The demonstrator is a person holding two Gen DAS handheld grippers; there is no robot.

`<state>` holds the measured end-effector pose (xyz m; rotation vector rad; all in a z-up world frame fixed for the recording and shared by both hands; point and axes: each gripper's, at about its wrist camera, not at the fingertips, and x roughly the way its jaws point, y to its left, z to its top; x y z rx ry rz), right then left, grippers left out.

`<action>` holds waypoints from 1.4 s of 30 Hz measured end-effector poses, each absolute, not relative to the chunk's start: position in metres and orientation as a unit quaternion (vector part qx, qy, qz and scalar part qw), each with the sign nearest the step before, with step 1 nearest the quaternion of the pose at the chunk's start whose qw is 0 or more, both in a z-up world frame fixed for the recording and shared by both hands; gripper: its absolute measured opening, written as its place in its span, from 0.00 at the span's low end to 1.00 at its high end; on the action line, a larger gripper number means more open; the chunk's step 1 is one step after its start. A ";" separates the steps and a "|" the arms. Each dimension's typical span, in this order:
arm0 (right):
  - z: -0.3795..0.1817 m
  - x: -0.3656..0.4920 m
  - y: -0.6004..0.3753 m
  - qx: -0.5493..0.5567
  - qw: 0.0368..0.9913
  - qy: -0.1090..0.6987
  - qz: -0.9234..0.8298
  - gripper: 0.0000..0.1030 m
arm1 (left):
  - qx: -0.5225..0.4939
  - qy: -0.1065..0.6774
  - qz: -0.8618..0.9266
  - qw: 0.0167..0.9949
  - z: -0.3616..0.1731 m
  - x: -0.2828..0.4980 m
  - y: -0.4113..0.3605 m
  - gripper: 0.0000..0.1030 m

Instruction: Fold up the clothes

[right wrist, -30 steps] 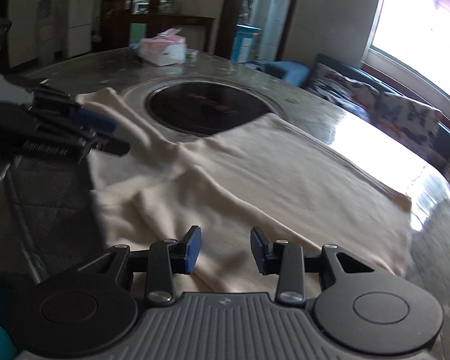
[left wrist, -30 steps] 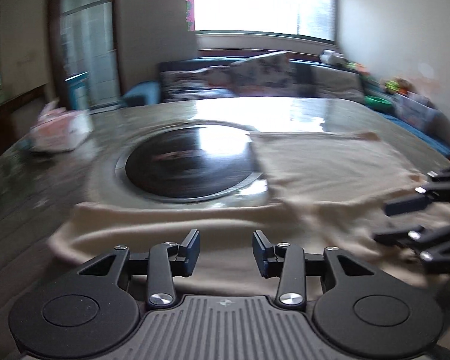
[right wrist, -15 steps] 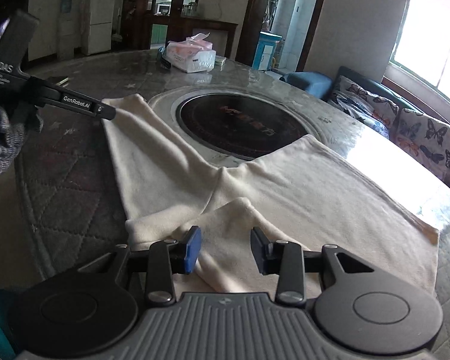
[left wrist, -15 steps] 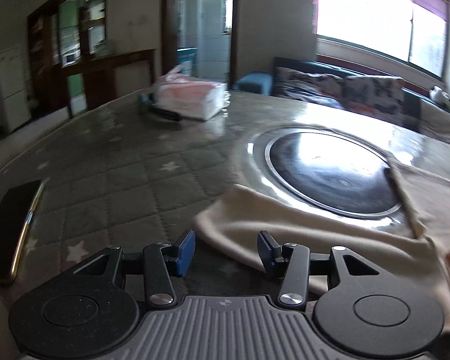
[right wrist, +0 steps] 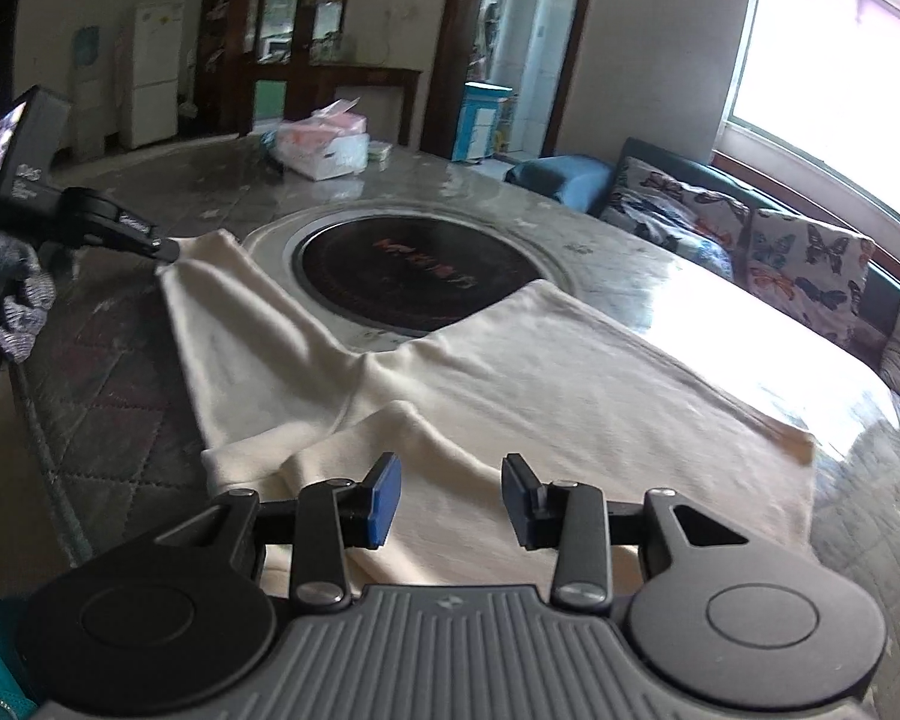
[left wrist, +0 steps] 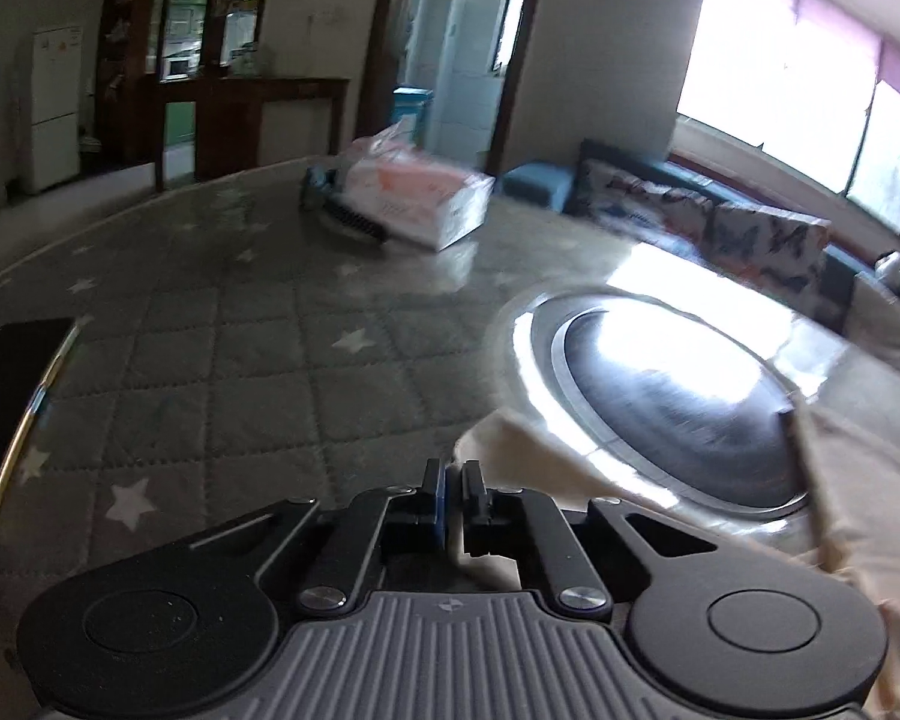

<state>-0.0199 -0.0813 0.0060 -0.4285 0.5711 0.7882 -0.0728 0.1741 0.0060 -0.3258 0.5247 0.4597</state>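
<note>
1. Garment [right wrist: 510,372]: cream cloth spread on the round table [left wrist: 222,336], one long end running left past the inset black hotplate [right wrist: 414,267].
2. Left gripper [left wrist: 453,483]: fingers were apart half a second ago, now clamped on that end's tip; I judge a fold lift is set up.
3. Right gripper [right wrist: 452,498]: fingers apart, hovering over the near rumpled edge, unchanged.

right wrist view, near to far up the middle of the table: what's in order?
right gripper → cream garment → round black cooktop → tissue pack
</note>
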 end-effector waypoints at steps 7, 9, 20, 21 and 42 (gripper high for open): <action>0.012 -0.013 -0.118 -0.158 0.886 0.277 0.335 0.36 | -0.144 0.218 0.094 0.961 0.048 -0.072 0.115 0.05; 0.012 -0.011 -0.128 -0.147 0.892 0.278 0.325 0.36 | -0.132 0.211 0.041 0.968 0.060 -0.066 0.088 0.05; 0.011 -0.005 -0.199 -0.063 0.922 0.294 0.246 0.36 | -0.087 0.250 -0.127 0.956 0.044 -0.033 -0.010 0.05; 0.010 -0.005 -0.205 -0.058 0.923 0.296 0.239 0.36 | -0.084 0.257 -0.139 0.953 0.040 -0.030 -0.016 0.05; -0.006 0.014 -0.197 -0.022 0.906 0.333 0.258 0.36 | -0.057 0.314 -0.095 0.943 -0.005 -0.022 0.034 0.42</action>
